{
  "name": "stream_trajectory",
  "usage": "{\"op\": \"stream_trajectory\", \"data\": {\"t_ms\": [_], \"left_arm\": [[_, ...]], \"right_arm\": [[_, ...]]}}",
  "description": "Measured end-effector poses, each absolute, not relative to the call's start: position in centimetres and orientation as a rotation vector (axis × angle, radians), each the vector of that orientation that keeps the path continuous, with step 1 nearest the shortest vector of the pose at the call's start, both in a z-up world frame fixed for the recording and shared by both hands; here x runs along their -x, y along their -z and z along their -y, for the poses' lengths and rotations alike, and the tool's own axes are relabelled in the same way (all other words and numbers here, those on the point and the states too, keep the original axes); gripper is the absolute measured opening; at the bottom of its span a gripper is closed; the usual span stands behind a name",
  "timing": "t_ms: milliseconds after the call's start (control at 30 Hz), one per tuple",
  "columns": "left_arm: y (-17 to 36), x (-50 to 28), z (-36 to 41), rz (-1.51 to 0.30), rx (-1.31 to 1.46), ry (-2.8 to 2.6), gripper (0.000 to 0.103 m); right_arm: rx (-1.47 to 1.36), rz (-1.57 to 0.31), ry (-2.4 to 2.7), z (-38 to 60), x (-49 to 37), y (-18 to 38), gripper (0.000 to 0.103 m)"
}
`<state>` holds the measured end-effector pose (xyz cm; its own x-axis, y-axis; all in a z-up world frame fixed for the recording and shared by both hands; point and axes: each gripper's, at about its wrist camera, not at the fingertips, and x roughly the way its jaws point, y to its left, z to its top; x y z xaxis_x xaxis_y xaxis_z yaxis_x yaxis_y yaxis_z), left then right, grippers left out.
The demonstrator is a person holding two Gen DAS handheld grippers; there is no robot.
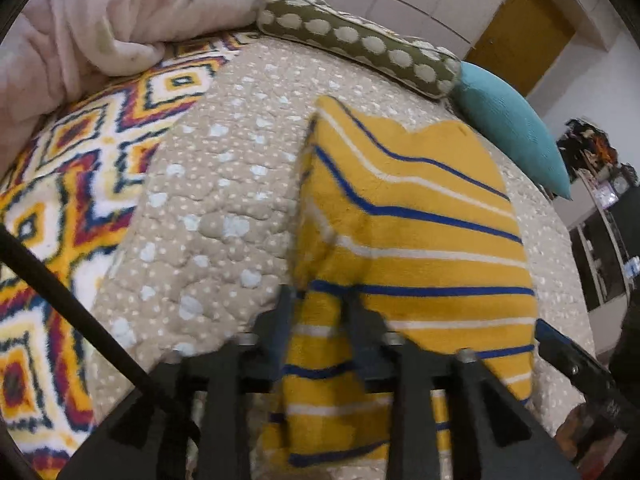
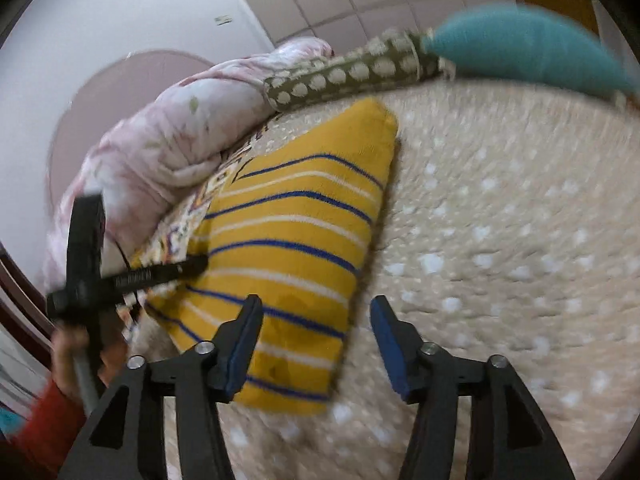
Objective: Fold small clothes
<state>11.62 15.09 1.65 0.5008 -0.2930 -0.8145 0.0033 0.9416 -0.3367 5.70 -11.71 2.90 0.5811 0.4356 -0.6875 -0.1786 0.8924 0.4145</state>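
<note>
A yellow garment [image 1: 420,220] with blue and white stripes lies folded on the beige dotted bedspread [image 1: 224,200]. My left gripper [image 1: 322,312] sits low over its near left edge. A strip of the cloth runs between the parted jaws, and the pads do not seem to press on it. In the right wrist view the garment [image 2: 296,248] lies left of centre. My right gripper [image 2: 316,320] is open wide at its near right corner. One blue pad hangs over the cloth, the other over the bedspread [image 2: 500,240]. The left gripper [image 2: 196,266] reaches the garment's left edge there, held by a hand in a red sleeve.
A bright diamond-patterned blanket [image 1: 60,200] lies left of the garment, with a bunched pink comforter [image 1: 100,20] behind it. An olive dotted bolster [image 1: 360,44] and a teal pillow [image 1: 508,128] line the far edge. Bare bedspread stretches to the right. Cluttered shelves [image 1: 600,200] stand beyond.
</note>
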Motion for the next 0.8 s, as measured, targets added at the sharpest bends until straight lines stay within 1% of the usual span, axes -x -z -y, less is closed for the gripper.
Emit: {"op": "stream_trajectory", "data": {"t_ms": [33, 67, 167, 200, 233, 267, 300, 333, 400, 500, 567, 600, 633, 667, 700, 733, 800], "left_arm": [[-1.7, -11.5, -15.3, -1.034, 0.318, 0.184, 0.042], [-1.8, -11.3, -15.8, -1.034, 0.338, 0.201, 0.042], [-2.8, -10.4, -17.1, -1.002, 0.392, 0.225, 0.042], [-3.2, -10.1, -17.5, -0.978, 0.402, 0.233, 0.044], [-3.6, -9.9, -17.7, -0.955, 0.404, 0.233, 0.054], [-3.8, -9.9, -17.9, -0.94, 0.404, 0.231, 0.061], [-3.8, -9.9, -18.0, -0.923, 0.407, 0.233, 0.072], [-3.6, -10.1, -18.0, -0.919, 0.413, 0.243, 0.077], [-2.7, -10.9, -17.4, -0.952, 0.422, 0.3, 0.082], [-0.6, -12.1, -16.6, -1.02, 0.43, 0.331, 0.083], [0.0, -12.2, -15.9, -1.018, 0.422, 0.319, 0.083], [-0.1, -12.1, -15.6, -1.016, 0.417, 0.324, 0.072], [-0.2, -12.2, -15.0, -1.032, 0.442, 0.365, 0.044], [-0.3, -12.3, -14.5, -1.051, 0.464, 0.384, 0.04], [-0.6, -12.2, -14.1, -1.051, 0.463, 0.366, 0.04], [-1.1, -12.1, -13.3, -1.042, 0.444, 0.35, 0.035], [-2.1, -11.8, -11.8, -1.033, 0.434, 0.36, 0.031]], "right_arm": [[-0.354, -0.897, -0.367, 11.9, -6.3, -2.4, 0.063], [-0.395, -0.913, -0.375, 12.1, -7.1, -1.6, 0.064], [-0.482, -0.944, -0.443, 11.9, -9.0, -0.1, 0.068], [-0.503, -0.949, -0.461, 11.8, -9.4, 0.2, 0.07], [-0.523, -0.954, -0.48, 11.7, -10.0, 0.6, 0.073], [-0.555, -0.962, -0.507, 11.5, -10.6, 1.1, 0.074], [-0.577, -0.966, -0.52, 11.4, -11.1, 1.5, 0.075], [-0.595, -0.966, -0.53, 11.4, -11.6, 1.8, 0.076], [-0.616, -0.957, -0.532, 11.1, -12.2, 2.0, 0.076], [-0.618, -0.952, -0.52, 10.5, -12.9, 2.0, 0.077], [-0.625, -0.953, -0.506, 10.2, -13.2, 2.0, 0.069], [-0.632, -0.958, -0.503, 10.2, -13.4, 2.1, 0.056], [-0.647, -0.964, -0.507, 10.4, -13.6, 2.1, 0.048], [-0.667, -0.964, -0.519, 10.6, -13.8, 1.9, 0.044], [-0.672, -0.963, -0.528, 10.7, -13.9, 1.6, 0.039], [-0.661, -0.954, -0.53, 10.9, -13.8, 1.1, 0.037], [-0.631, -0.924, -0.536, 11.5, -13.3, -0.3, 0.036]]}}
